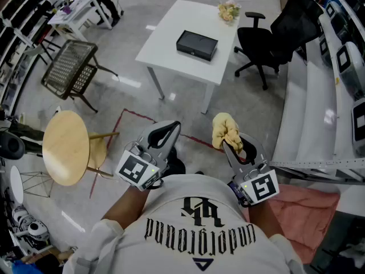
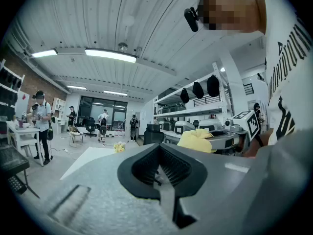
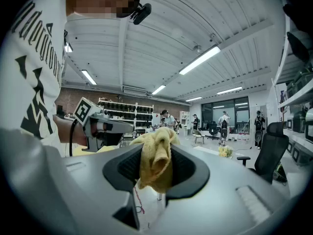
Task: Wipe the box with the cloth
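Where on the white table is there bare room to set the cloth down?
The table is bare left of the black box, out to its left edge, and in a narrower strip between the box and the near edge. The far right corner is tighter: flowers sit there.

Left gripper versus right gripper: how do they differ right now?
The left gripper is shut with nothing between its jaws; the right gripper is shut on the yellow cloth, which bulges out of them. The left gripper is nearer the round wooden table, the right gripper nearer the white shelving. Both are held close to the person's chest, well short of the black box on the white table.
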Action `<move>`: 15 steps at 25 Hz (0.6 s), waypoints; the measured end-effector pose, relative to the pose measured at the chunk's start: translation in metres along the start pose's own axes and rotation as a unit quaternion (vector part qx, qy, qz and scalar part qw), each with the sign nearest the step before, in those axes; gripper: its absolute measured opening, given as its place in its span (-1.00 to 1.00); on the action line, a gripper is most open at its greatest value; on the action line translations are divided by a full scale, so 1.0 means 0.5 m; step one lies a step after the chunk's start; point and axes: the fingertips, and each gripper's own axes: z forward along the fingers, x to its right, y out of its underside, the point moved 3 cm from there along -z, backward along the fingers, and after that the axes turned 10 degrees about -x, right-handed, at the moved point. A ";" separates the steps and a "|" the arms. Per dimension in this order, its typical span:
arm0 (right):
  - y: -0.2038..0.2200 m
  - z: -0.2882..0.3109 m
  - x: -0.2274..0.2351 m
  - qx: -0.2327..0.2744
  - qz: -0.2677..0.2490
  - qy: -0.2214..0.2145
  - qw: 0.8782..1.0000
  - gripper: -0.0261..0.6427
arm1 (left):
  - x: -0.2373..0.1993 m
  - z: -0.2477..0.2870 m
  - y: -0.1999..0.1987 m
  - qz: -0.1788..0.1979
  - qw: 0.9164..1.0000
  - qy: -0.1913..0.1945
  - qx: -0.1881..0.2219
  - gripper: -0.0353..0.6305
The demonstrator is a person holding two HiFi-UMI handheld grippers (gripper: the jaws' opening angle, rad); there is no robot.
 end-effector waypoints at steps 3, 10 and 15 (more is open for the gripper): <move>-0.001 0.008 0.004 0.001 0.000 0.000 1.000 -0.56 | -0.005 0.005 0.001 0.001 1.000 0.000 0.000 -0.87; -0.003 0.041 0.015 0.002 0.002 -0.006 1.000 -0.56 | -0.037 0.015 0.005 -0.004 1.000 -0.004 -0.002 -0.87; -0.004 0.089 0.032 0.000 0.004 -0.010 1.000 -0.56 | -0.085 0.035 0.015 -0.013 1.000 -0.006 -0.002 -0.87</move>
